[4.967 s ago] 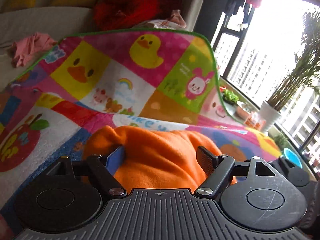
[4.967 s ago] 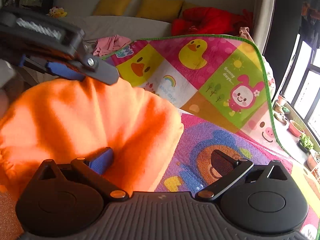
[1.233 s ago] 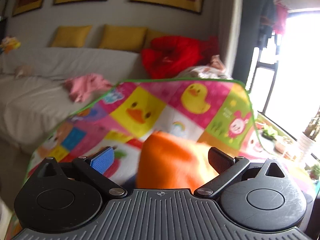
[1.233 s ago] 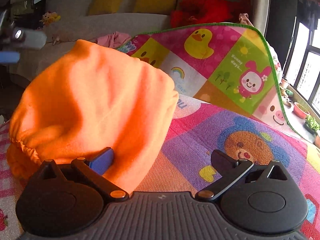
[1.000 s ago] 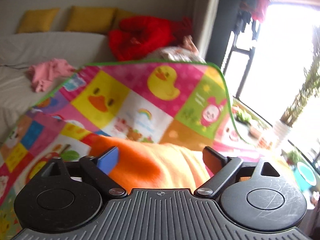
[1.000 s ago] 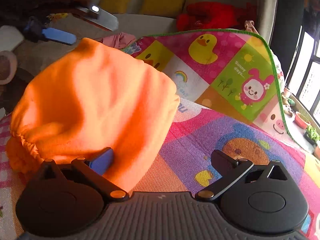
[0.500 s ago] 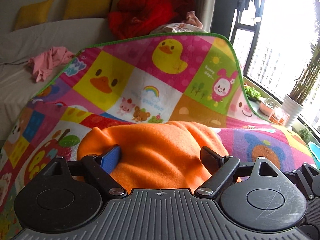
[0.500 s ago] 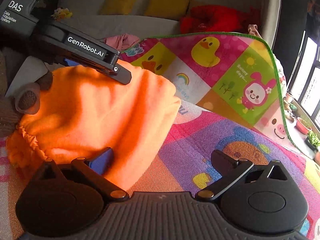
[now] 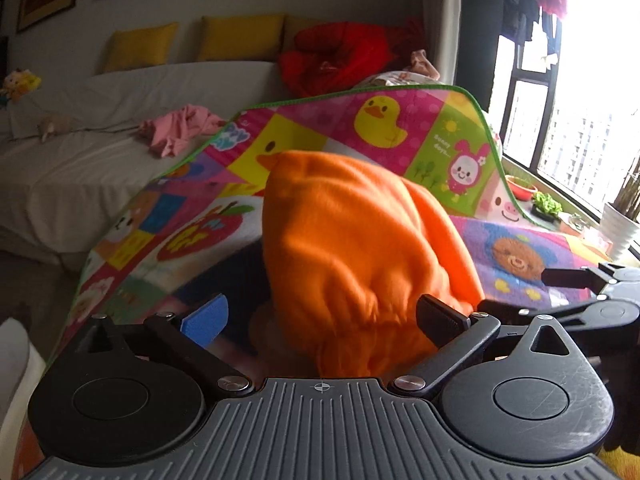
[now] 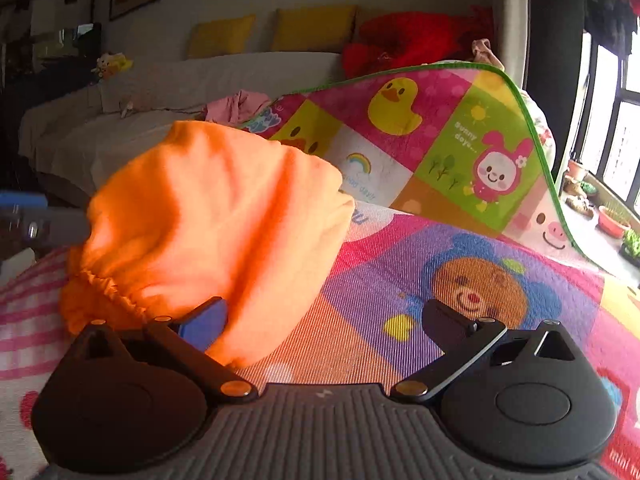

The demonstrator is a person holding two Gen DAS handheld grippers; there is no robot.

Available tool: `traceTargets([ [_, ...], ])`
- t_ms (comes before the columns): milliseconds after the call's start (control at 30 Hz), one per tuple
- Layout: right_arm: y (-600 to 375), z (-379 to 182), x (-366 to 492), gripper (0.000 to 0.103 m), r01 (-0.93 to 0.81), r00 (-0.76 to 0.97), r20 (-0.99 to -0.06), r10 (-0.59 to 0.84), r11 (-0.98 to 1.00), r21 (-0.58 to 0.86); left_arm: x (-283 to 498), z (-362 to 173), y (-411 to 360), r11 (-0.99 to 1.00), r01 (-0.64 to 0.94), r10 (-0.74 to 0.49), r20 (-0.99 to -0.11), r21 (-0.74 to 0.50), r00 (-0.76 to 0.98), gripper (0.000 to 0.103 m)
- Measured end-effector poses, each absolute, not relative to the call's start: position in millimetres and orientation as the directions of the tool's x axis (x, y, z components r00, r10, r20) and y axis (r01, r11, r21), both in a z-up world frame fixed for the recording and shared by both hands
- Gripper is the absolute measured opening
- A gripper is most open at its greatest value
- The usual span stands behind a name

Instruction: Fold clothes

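- Your left gripper (image 9: 320, 316) is opening its jaws right now, and they stand wide. The orange garment (image 9: 360, 256) bulges up between the two fingers, but the blue pad (image 9: 205, 319) has clear air beside it, so nothing is pinched on that side.
- The garment sits heaped on the cartoon play mat (image 9: 516, 256), humped like a tent with its gathered elastic hem (image 10: 104, 284) down at the near edge. That looks like a fold just laid over and not yet pressed flat.
- Your right gripper (image 10: 324, 316) is spread as well. Its blue finger (image 10: 204, 322) is tucked against the garment's near corner while the black finger (image 10: 448, 320) stands well apart over bare mat, so nothing is clamped. I read that as a steadying nudge, not a hold.
- From the right wrist view, your left tool pokes in blurred at the far left, just beside the cloth; I can't tell whether it touches.
- The mat's far end (image 10: 500, 120) is propped up against the sofa (image 9: 120, 128), which gives you a backstop behind the work.
- A pink garment (image 9: 176, 132) waits on the sofa, well apart, likely a later piece.
- My guess: next you flatten that hump.
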State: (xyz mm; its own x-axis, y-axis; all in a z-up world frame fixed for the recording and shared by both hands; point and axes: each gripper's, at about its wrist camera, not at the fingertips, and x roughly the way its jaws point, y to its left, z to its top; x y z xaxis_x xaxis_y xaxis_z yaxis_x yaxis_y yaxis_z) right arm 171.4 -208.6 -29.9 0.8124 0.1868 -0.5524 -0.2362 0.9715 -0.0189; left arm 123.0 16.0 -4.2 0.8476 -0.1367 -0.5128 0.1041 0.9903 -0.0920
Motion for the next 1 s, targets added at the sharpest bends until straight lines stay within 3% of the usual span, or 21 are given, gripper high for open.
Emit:
traceTargets([
  [200, -227.3, -38.5, 120.0, 0.103, -0.219, 0.764, -0.613, 0.202, 0.975, 0.049, 70.9, -27.0, 2.5, 0.995, 0.062, -0.093, -0.567, -0.073, 0.819, 0.103],
  [400, -233.6, -51.9, 97.9, 0.103, -0.180, 0.747, -0.647, 0.155, 0.983, 0.028, 68.3, -45.3, -3.7, 0.998, 0.036, -0.062, -0.642, -0.053, 0.764, 0.103],
  [700, -229.3, -55.1, 100.9, 0.103, -0.187, 0.737, -0.660, 0.144, 0.982, 0.005, 70.7, -49.7, -10.9, 0.999, 0.034, -0.026, -0.658, -0.001, 0.752, 0.103],
  [1000, -228.5, -55.5, 100.2, 0.103, -0.184, 0.741, -0.655, 0.146, 0.983, 0.010, 69.3, -47.6, -5.7, 0.999, 0.015, -0.034, -0.640, -0.035, 0.768, 0.103],
])
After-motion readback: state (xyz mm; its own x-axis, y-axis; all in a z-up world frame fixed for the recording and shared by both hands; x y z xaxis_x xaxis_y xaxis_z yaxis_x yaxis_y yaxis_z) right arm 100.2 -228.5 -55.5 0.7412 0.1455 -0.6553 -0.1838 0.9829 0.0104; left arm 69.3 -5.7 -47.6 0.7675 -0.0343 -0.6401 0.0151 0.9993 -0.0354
